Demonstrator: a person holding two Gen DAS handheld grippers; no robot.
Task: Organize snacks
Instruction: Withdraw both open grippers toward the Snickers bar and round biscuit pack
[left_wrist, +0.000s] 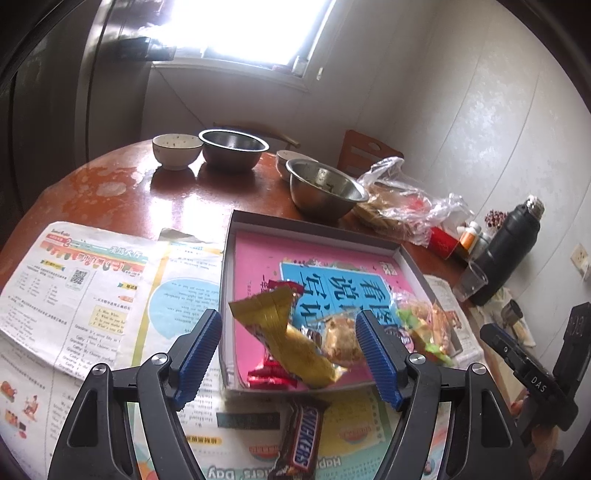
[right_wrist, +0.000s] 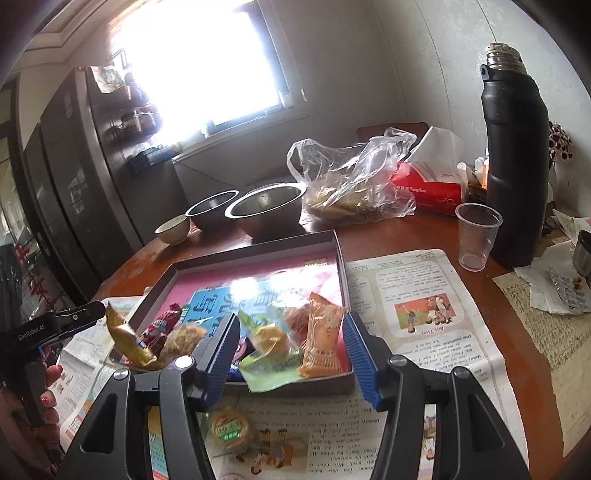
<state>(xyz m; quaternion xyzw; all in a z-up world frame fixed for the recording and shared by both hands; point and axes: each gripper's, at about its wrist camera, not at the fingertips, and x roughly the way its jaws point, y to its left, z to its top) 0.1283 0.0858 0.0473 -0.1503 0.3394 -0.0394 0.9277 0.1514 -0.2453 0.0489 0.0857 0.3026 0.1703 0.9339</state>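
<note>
A shallow grey box (left_wrist: 236, 221) (right_wrist: 258, 243) lined with a pink and blue booklet lies on the table. In it lie a gold wrapper (left_wrist: 291, 339) (right_wrist: 125, 339), a small red candy (left_wrist: 269, 376), a brown pastry (left_wrist: 341, 341), a green snack pack (right_wrist: 269, 350) and an orange one (right_wrist: 323, 339). My left gripper (left_wrist: 288, 358) is open and empty above the box's near edge. A Snickers bar (left_wrist: 303, 435) lies on the newspaper below it. My right gripper (right_wrist: 290, 356) is open and empty over the box's near edge. A round green-labelled snack (right_wrist: 231, 430) lies on the paper below it.
Newspapers (left_wrist: 74, 280) (right_wrist: 417, 295) cover the near table. Behind the box stand two steel bowls (left_wrist: 321, 188) (right_wrist: 266, 203), china bowls (left_wrist: 177, 149), a plastic bag of food (right_wrist: 354, 184), a red tissue box (right_wrist: 428, 184), a clear cup (right_wrist: 476, 236) and a black flask (right_wrist: 517, 166).
</note>
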